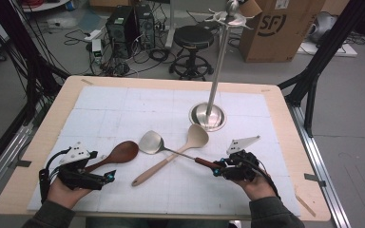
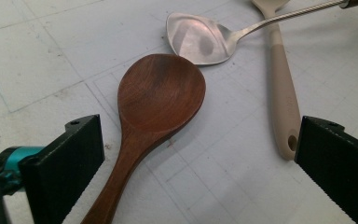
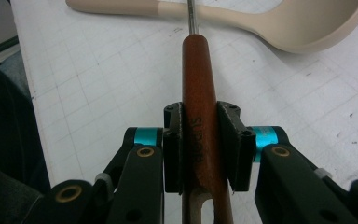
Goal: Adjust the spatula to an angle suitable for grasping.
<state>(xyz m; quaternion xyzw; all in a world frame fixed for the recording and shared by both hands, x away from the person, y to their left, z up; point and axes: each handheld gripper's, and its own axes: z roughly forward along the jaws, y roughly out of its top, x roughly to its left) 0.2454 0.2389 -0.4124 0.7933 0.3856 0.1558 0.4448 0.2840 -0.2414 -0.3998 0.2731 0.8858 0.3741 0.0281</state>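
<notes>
Lab or robotics test room, not a kitchen. Evidence: computer towers [image 1: 132, 24] on bare floor amid loose cables [image 1: 123, 59], black frame struts [image 1: 319, 57], shipping carton [image 1: 283, 26], stool [image 1: 193, 45], gridded white mat [image 1: 123, 114] on wooden counter [image 1: 52, 118].

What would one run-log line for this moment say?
right gripper: shut on metal spatula handle | left gripper: open around wooden spoon handle | beige ladle: under spatula shaft
</notes>
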